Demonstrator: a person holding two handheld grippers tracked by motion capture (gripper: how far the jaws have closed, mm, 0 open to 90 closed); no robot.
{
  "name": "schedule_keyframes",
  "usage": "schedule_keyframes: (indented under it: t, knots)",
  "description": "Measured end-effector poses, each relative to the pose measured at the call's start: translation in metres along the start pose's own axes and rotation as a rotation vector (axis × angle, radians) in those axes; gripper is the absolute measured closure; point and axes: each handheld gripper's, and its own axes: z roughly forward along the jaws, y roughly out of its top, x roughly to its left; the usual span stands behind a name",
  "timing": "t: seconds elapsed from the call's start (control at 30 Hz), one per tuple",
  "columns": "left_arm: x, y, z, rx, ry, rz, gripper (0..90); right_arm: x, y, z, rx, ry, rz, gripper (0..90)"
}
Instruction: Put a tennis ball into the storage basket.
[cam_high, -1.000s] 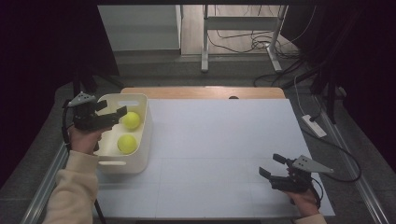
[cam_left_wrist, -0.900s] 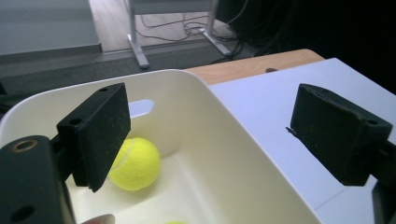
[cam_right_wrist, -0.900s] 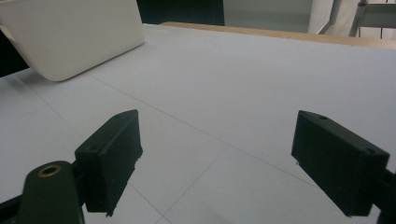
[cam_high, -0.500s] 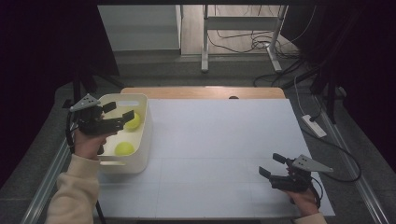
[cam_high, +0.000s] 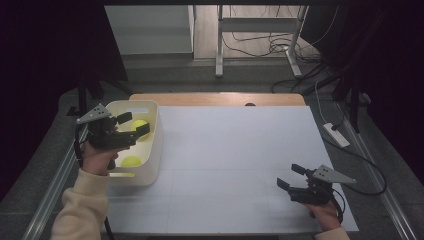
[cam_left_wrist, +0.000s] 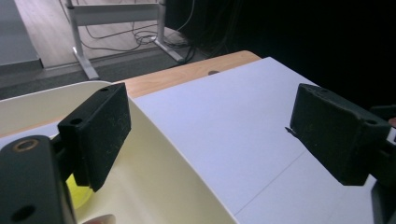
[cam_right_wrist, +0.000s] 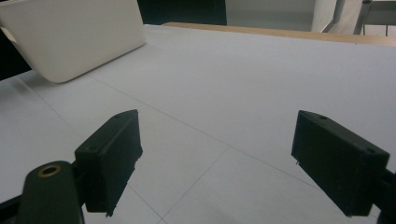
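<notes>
A cream tub (cam_high: 151, 151) stands at the table's left with two yellow-green balls (cam_high: 131, 162) inside; one ball (cam_high: 138, 124) is partly behind my left gripper (cam_high: 133, 124). That gripper hovers over the tub, open and empty. In the left gripper view its jaws straddle the tub's near wall (cam_left_wrist: 163, 163), and a sliver of ball (cam_left_wrist: 79, 196) shows low on the left. My right gripper (cam_high: 291, 176) rests low near the table's front right, open with nothing between its jaws. The right gripper view looks across the white sheet toward the tub (cam_right_wrist: 79, 37).
A white sheet (cam_high: 235, 160) covers most of the wooden table (cam_high: 215, 98). A white power strip (cam_high: 336, 135) and cables lie off the right edge. A metal stand (cam_high: 220, 45) and loose cables sit on the floor behind.
My left gripper has drawn back toward the person and slightly left over the tub, still open. The balls stay in the tub. The right gripper has not moved.
</notes>
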Motion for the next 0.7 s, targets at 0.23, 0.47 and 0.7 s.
schedule_keyframes:
  t: [0.23, 0.47, 0.7]
  knots:
    - [-0.013, -0.002, 0.0, -0.008, -0.043, 0.024, 13.2, 0.001, -0.001, -0.001, 0.005, 0.001, -0.004, 16.0]
    - [-0.025, -0.006, 0.002, -0.013, -0.082, 0.045, 13.2, 0.003, -0.002, -0.003, 0.008, -0.005, -0.009, 16.0]
    - [-0.034, -0.013, 0.003, -0.022, -0.114, 0.059, 13.2, 0.003, -0.001, -0.002, 0.01, -0.005, -0.013, 16.0]
